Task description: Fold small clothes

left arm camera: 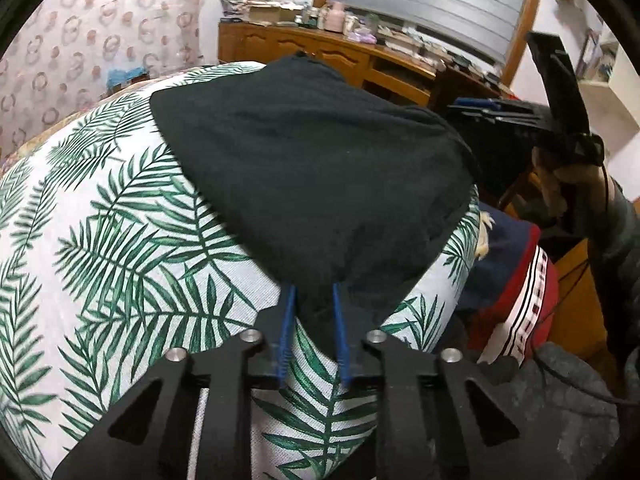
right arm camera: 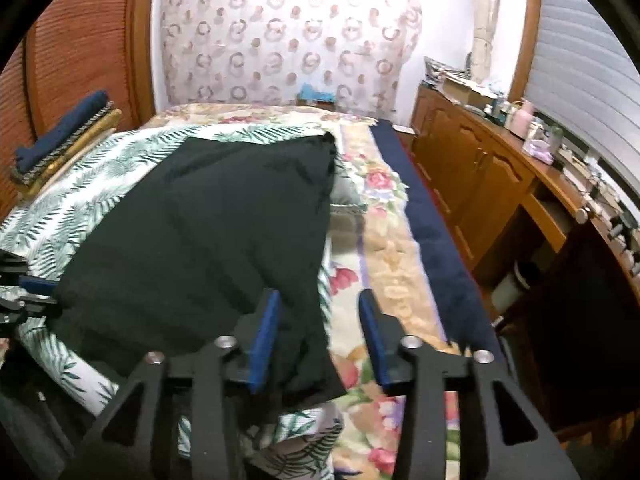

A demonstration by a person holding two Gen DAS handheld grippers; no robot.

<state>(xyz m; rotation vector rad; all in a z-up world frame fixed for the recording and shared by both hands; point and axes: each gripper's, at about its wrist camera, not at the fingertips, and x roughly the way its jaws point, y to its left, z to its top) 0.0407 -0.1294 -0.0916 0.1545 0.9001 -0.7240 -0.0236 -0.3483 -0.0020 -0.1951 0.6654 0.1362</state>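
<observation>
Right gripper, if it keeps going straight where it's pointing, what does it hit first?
Probably the floral bedspread: the open right gripper points down at it, just beside the black cloth's edge. Depth is uncertain.

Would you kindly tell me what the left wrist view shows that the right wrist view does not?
Only the left wrist view shows the red and navy clothes beside the cushion, and a hand holding the right gripper. Only the right wrist view shows the folded stack by the headboard and the floral bedspread. Both show the dark garment on the leaf-print cushion and the wooden sideboard.
</observation>
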